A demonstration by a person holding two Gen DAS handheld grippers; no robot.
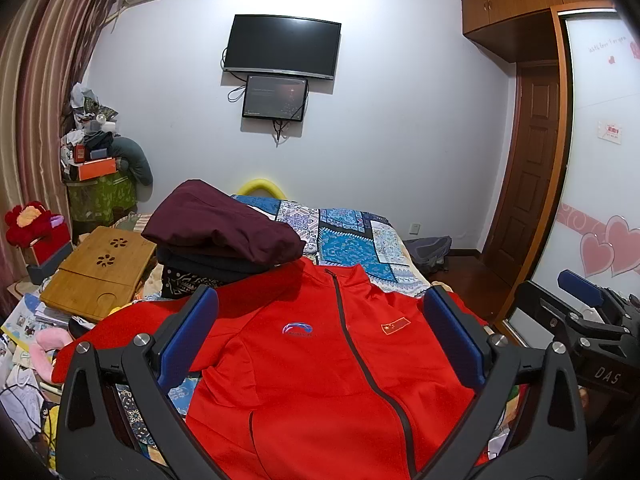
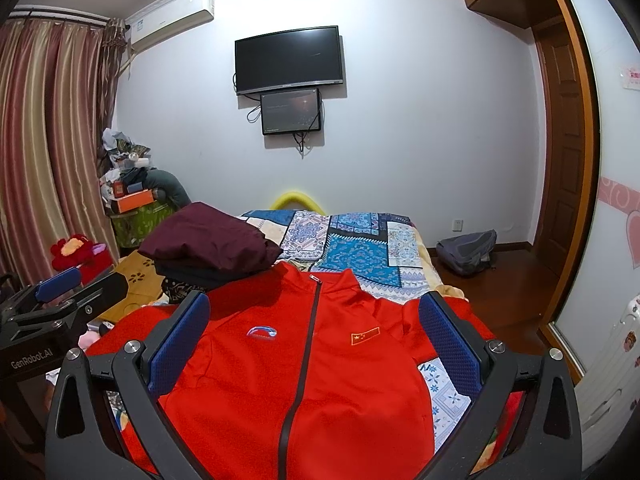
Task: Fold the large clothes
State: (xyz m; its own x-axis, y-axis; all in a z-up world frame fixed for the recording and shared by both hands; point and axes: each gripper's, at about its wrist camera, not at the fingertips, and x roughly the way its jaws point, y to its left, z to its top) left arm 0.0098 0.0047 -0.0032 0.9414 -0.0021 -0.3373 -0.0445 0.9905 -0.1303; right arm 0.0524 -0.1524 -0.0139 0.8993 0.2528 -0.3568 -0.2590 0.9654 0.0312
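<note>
A red zip-up jacket (image 1: pixel 304 364) lies face up and spread on the bed, collar toward the far end; it also shows in the right wrist view (image 2: pixel 288 364). My left gripper (image 1: pixel 320 344) is open and empty, hovering above the jacket's chest. My right gripper (image 2: pixel 316 344) is open and empty too, above the chest slightly to the right. The right gripper shows at the right edge of the left wrist view (image 1: pixel 580 312); the left gripper shows at the left edge of the right wrist view (image 2: pixel 60 296).
A stack of folded dark clothes, maroon on top (image 1: pixel 224 232), sits on the bed just beyond the jacket's left shoulder. A patterned blue quilt (image 1: pixel 352 240) covers the bed. A bamboo lap table (image 1: pixel 100 272) and clutter lie left. A backpack (image 2: pixel 468 252) lies on the floor right.
</note>
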